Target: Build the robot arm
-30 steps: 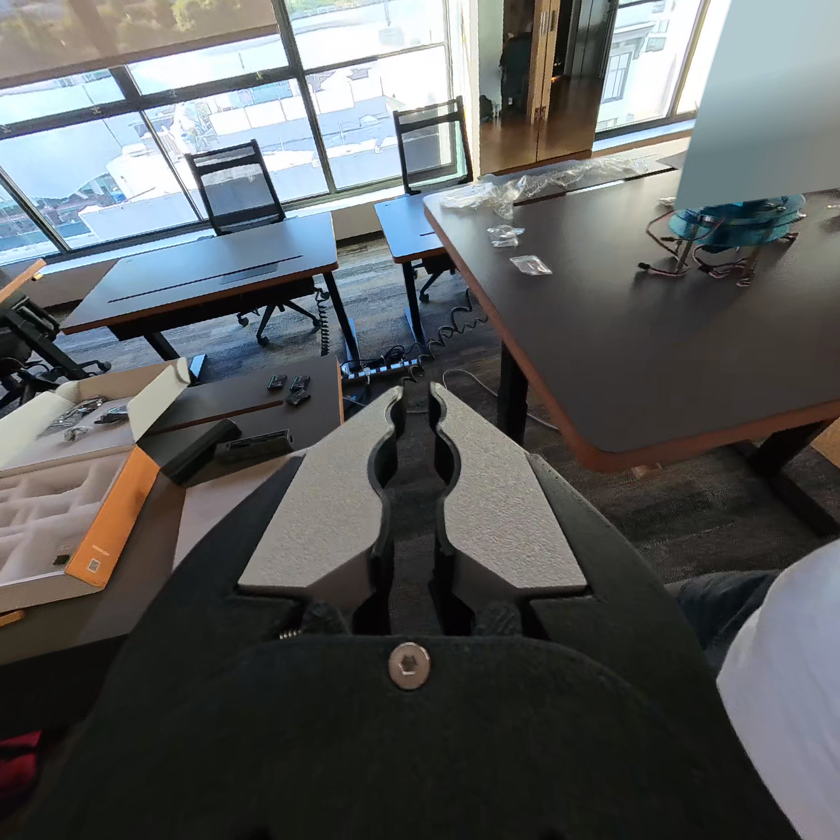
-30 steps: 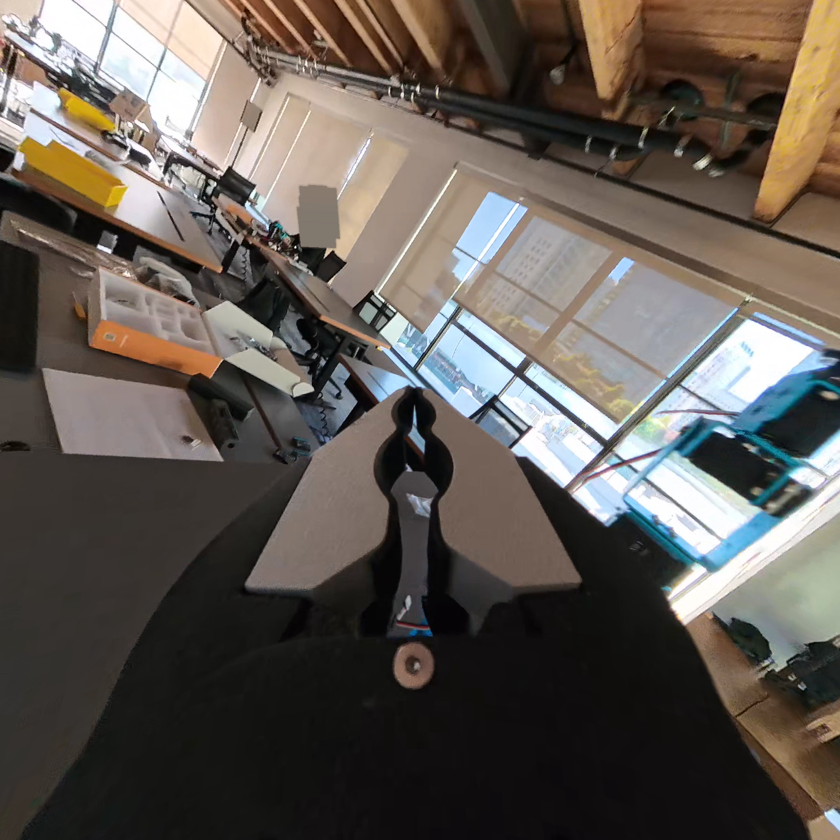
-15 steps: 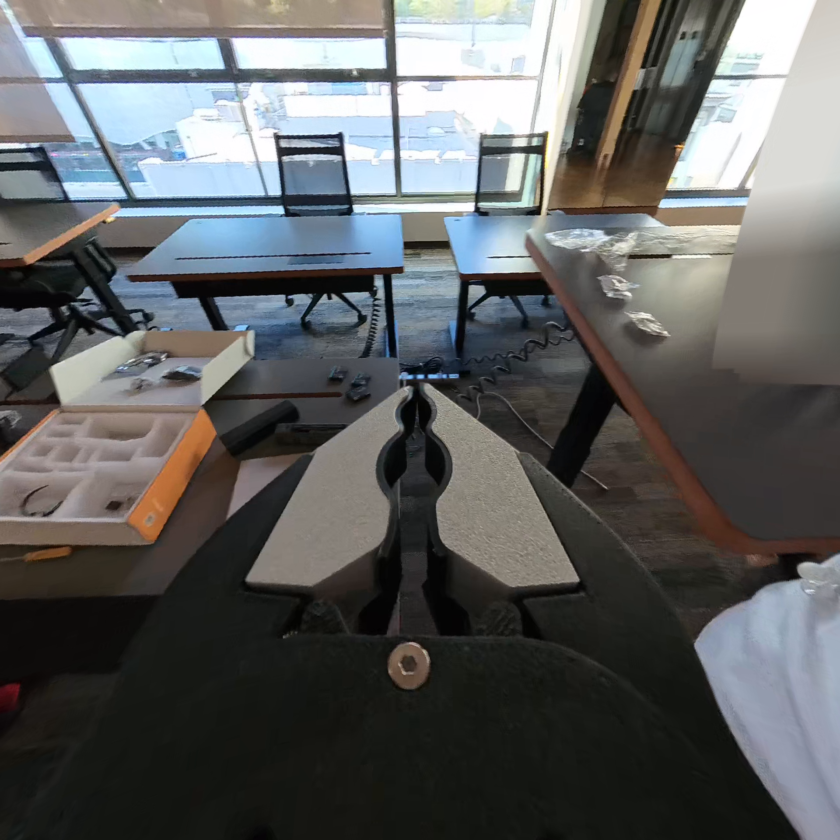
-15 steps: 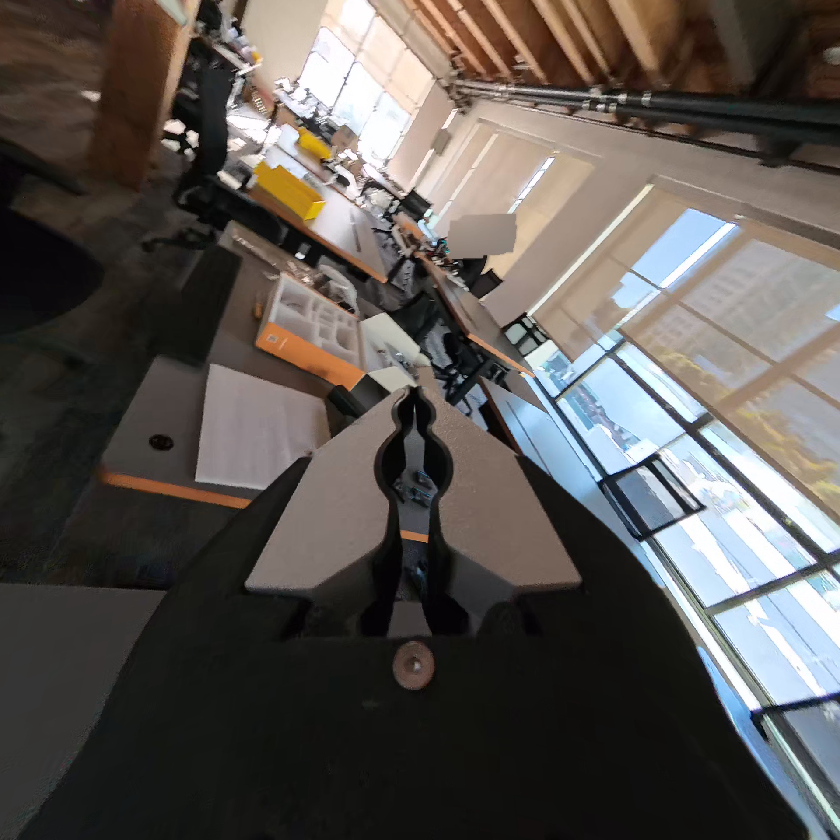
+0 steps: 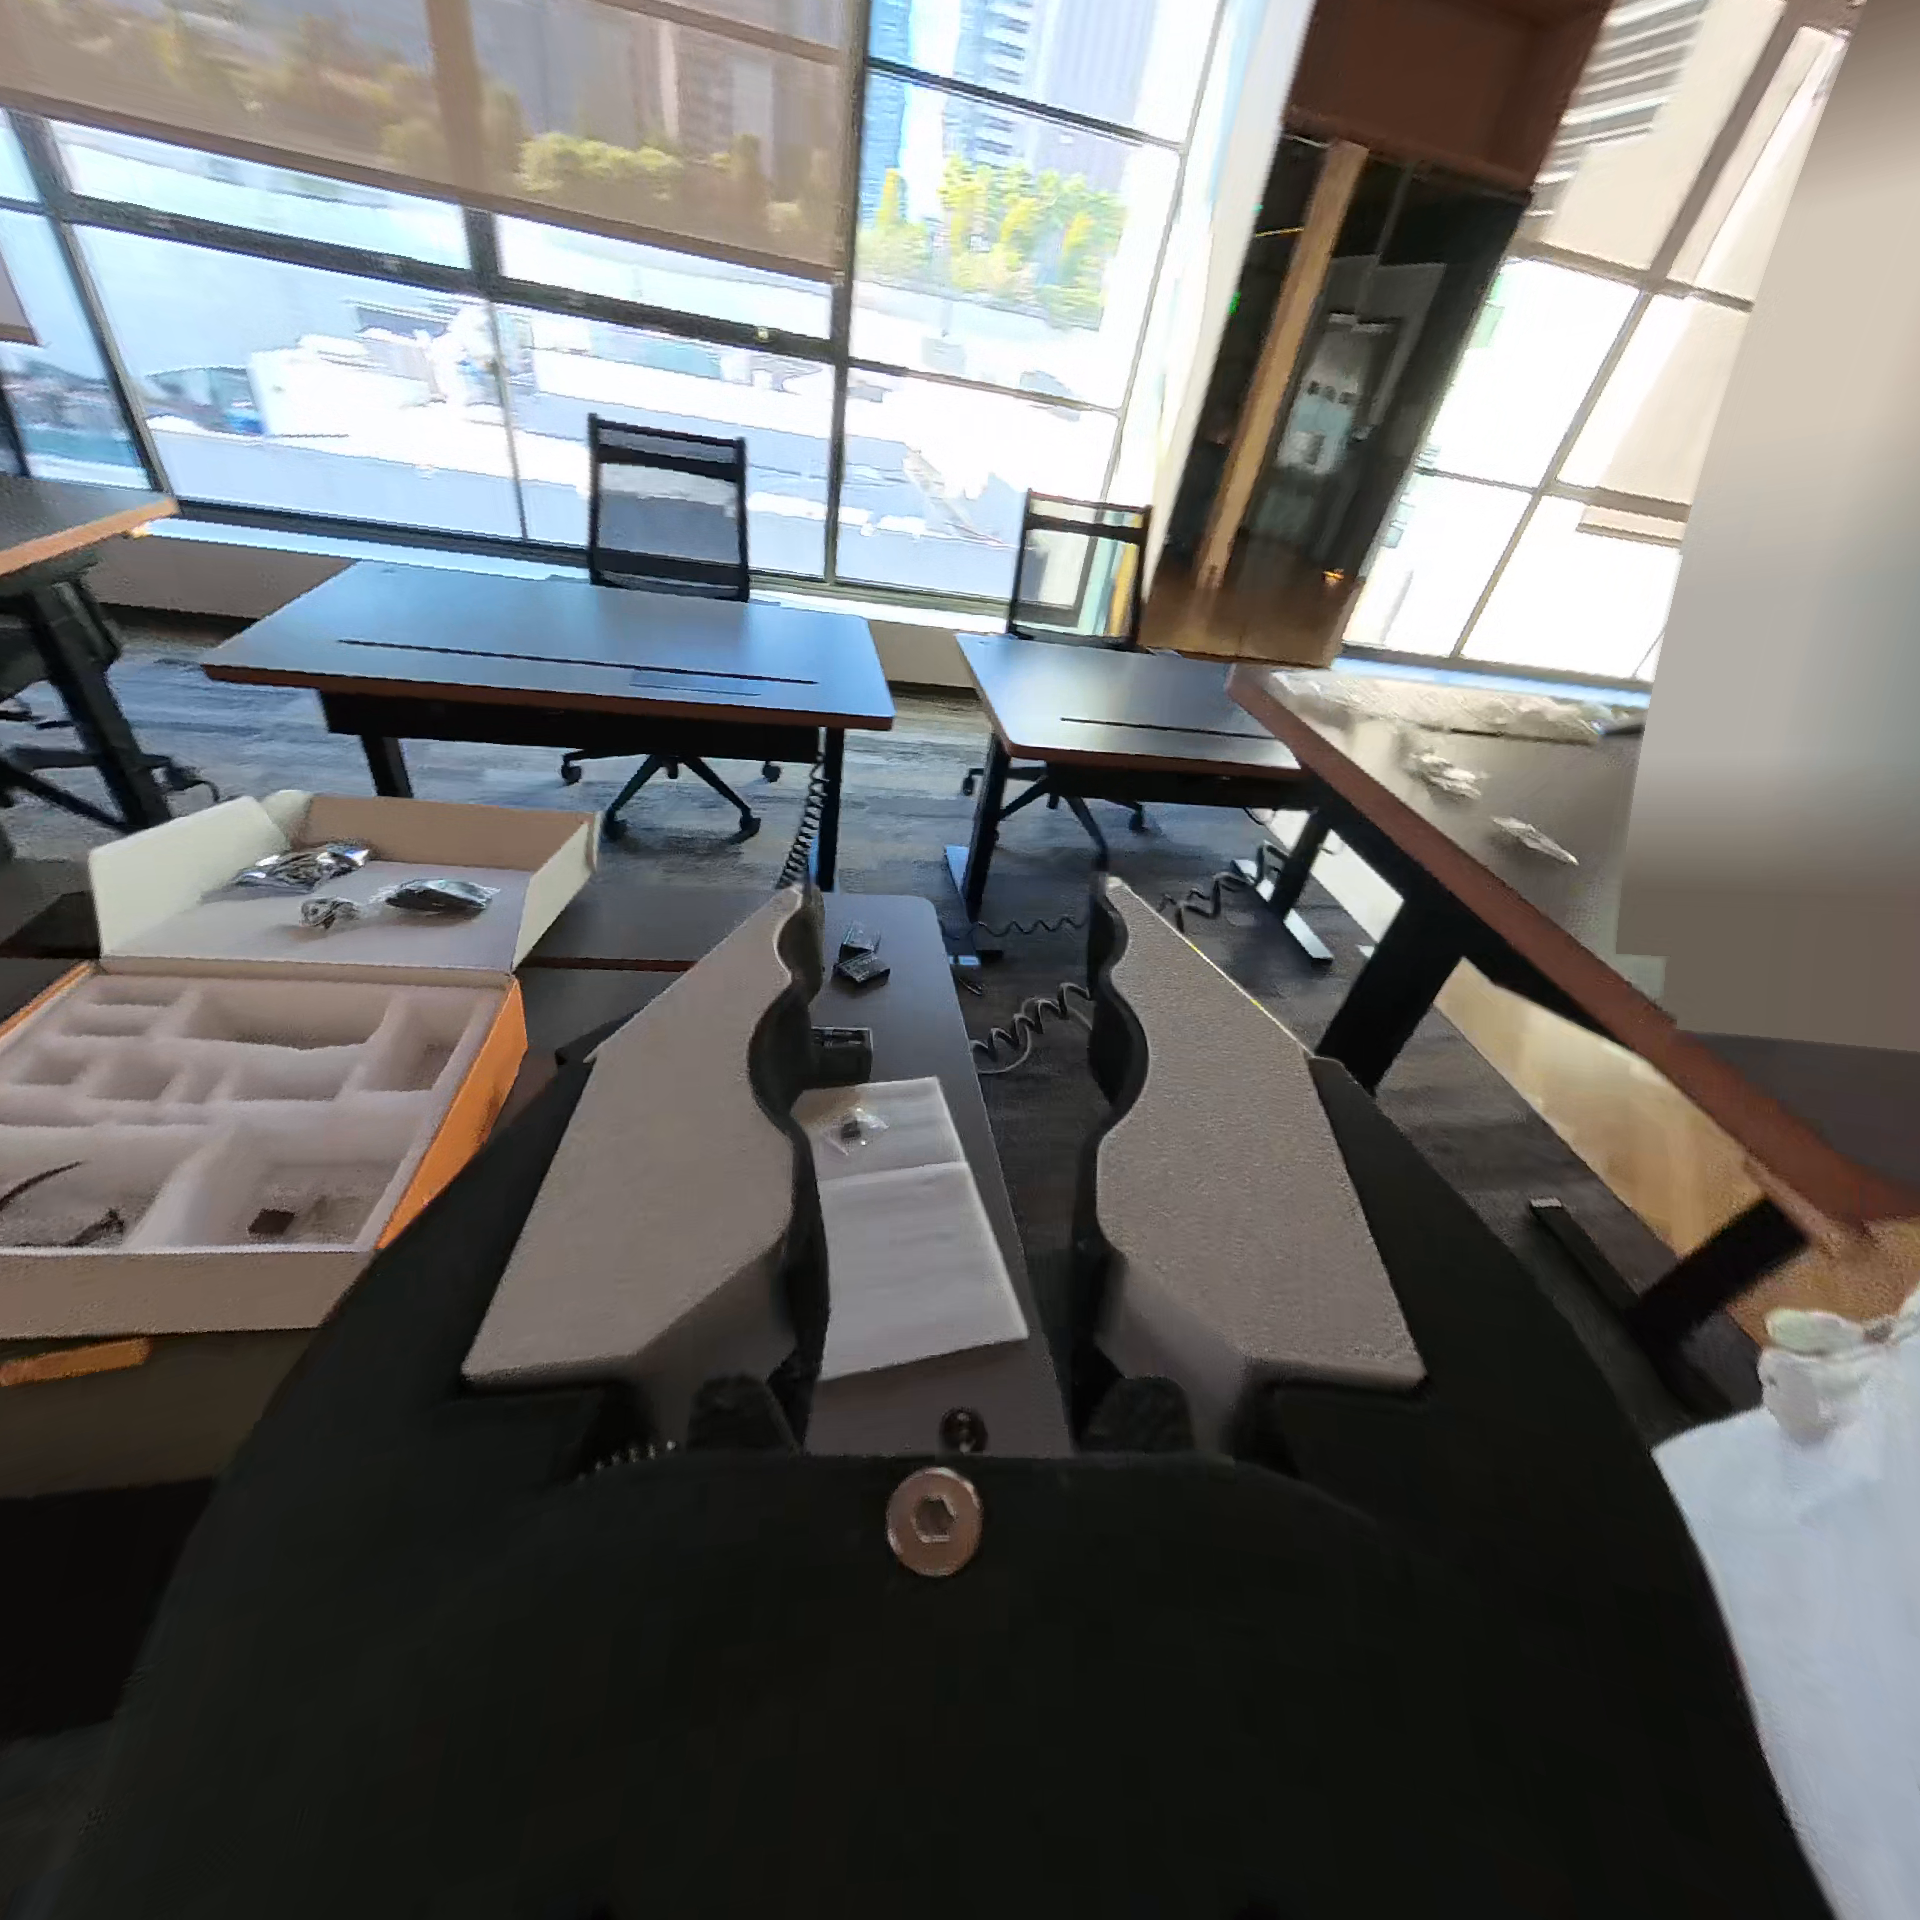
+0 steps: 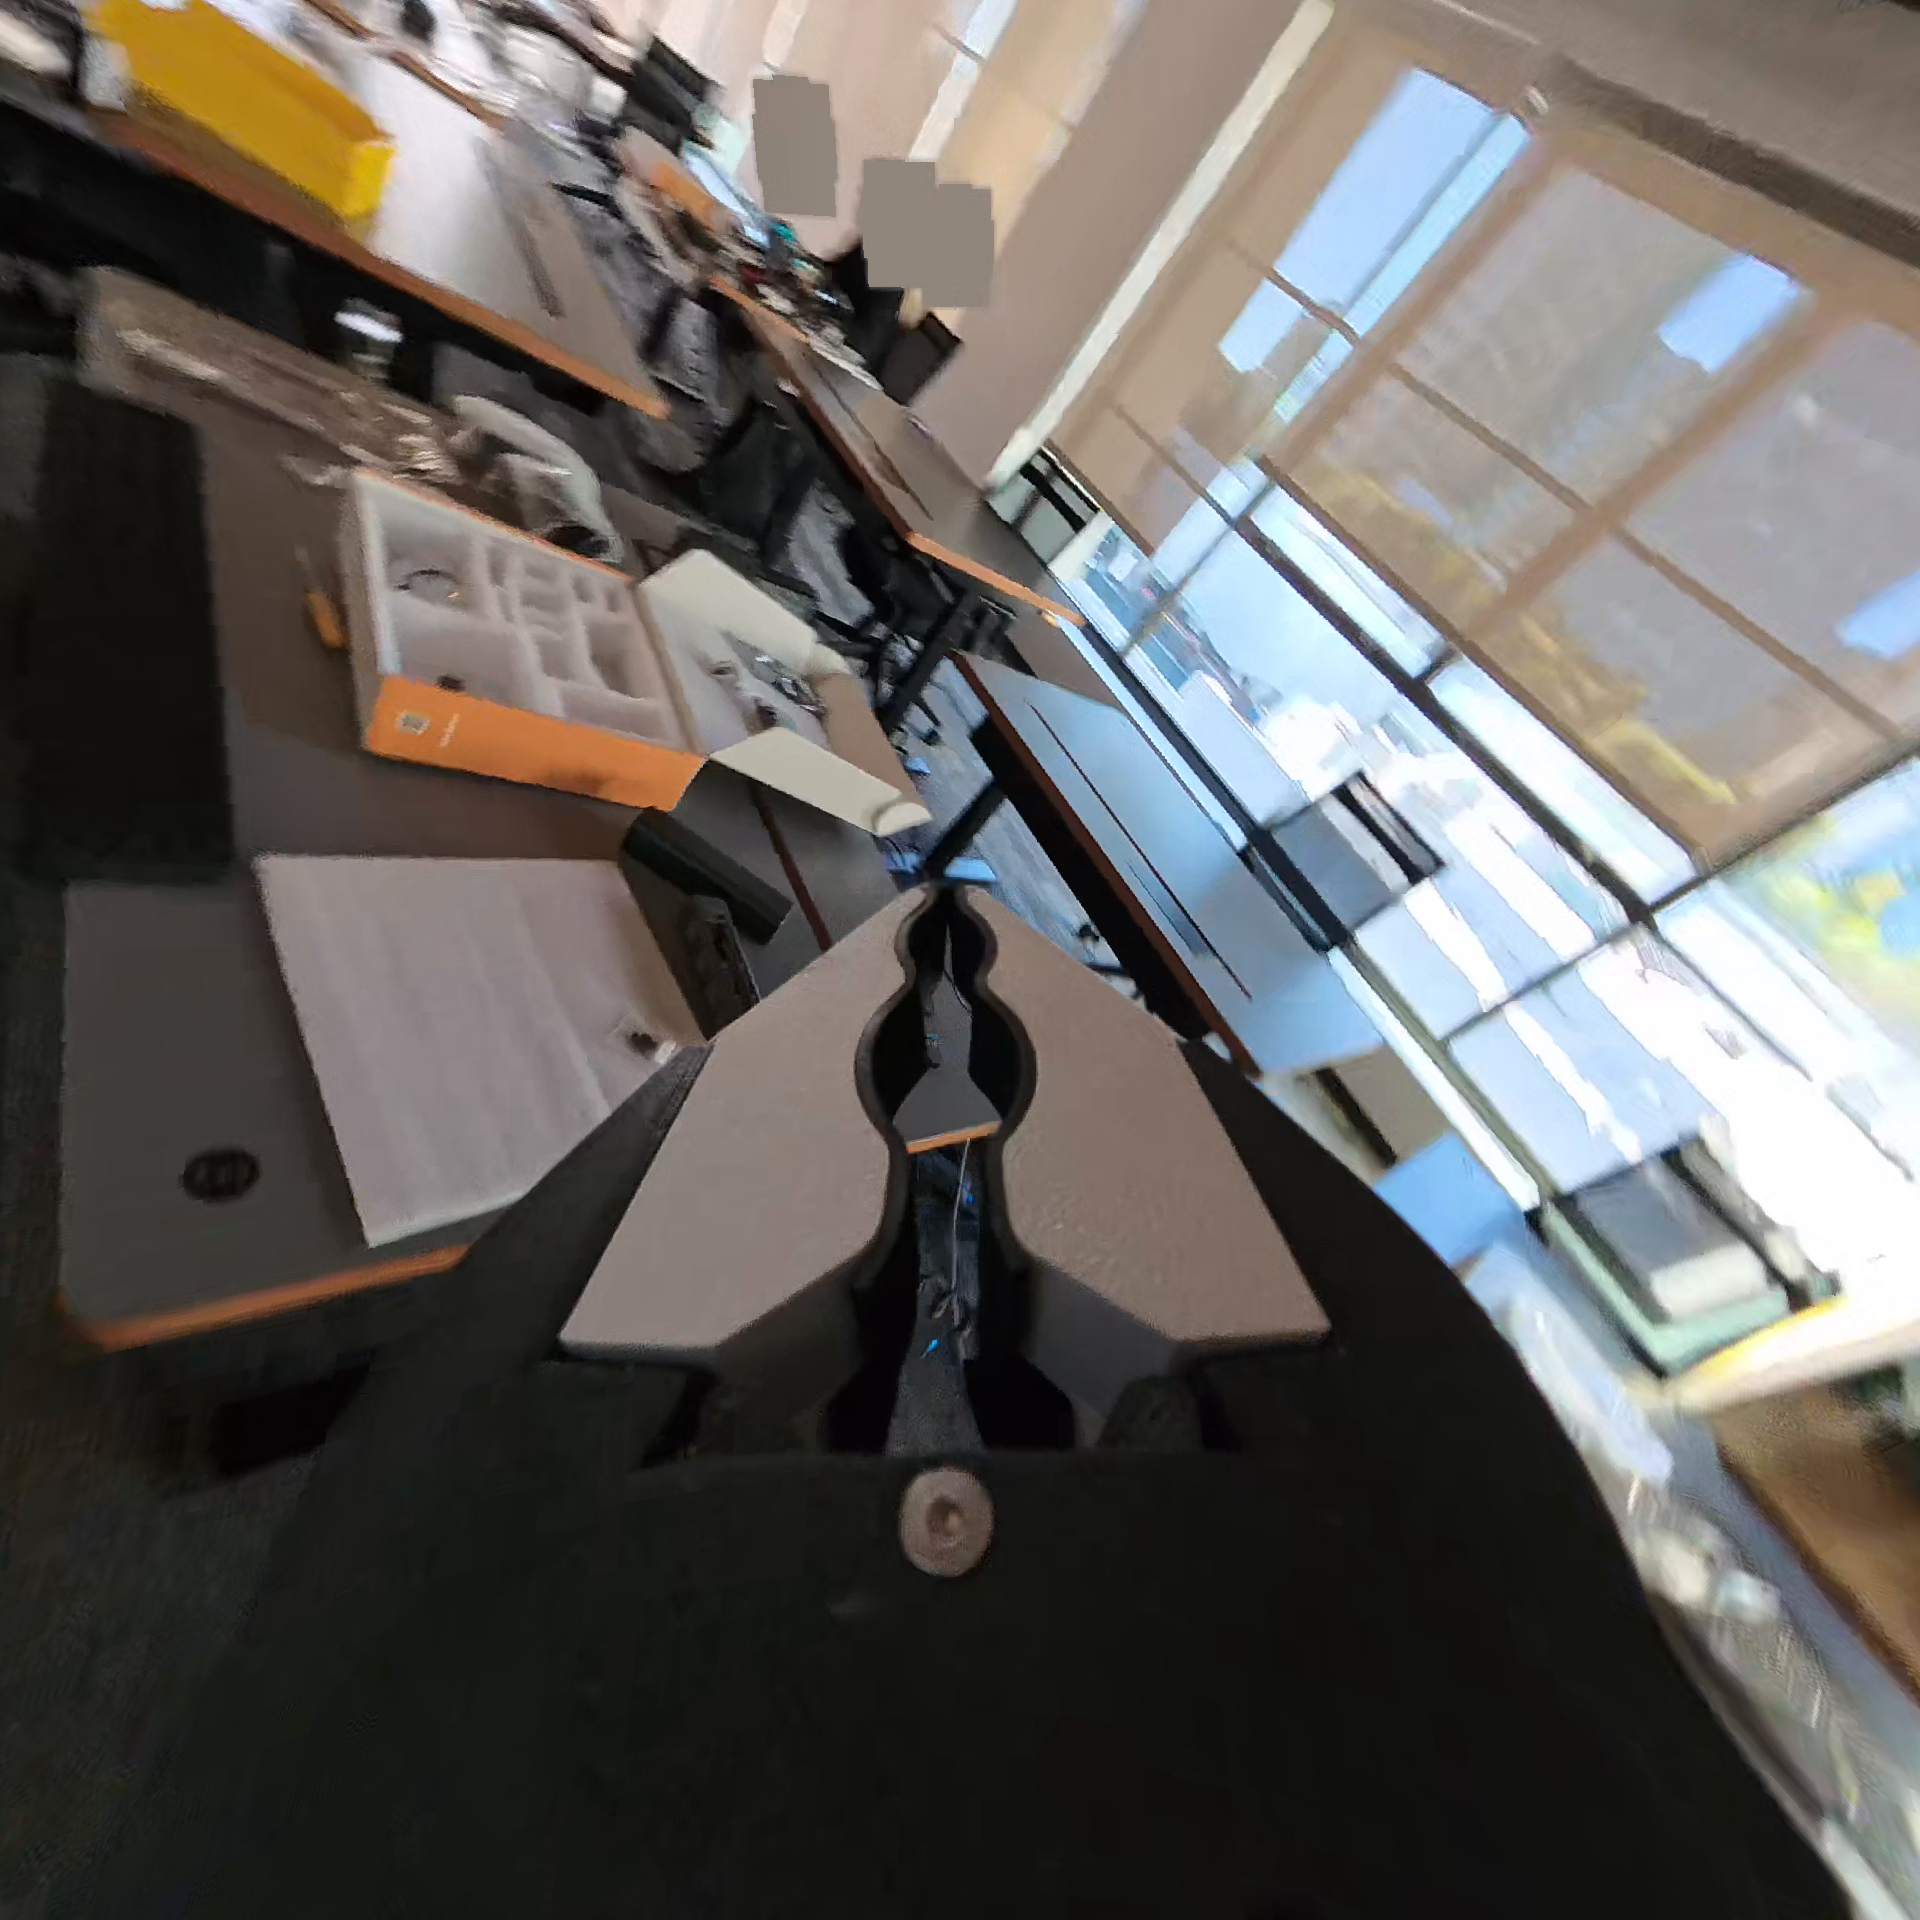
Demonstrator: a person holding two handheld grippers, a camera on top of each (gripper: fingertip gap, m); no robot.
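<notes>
My left gripper is open and empty, held above the near end of a dark desk. Between its fingers I see a white sheet of paper with a tiny black part on its far end. Small black parts lie farther along the desk. My right gripper is shut with nothing in it, tilted, in the air beside the same desk. The paper lies to its left. An open orange box with white foam compartments stands left of the paper; it also shows in the right wrist view.
The box lid holds small bagged parts. A black bar lies past the paper, a black pad at the desk's left. Other desks and office chairs stand by the windows. A brown-edged desk is on the right. A white sleeve is near. There is about 35 cm between the tips of the two grippers.
My left gripper closed, then opened wide, and swung left over the desk with the paper. My right gripper stayed shut and tipped down from the ceiling toward the desk.
</notes>
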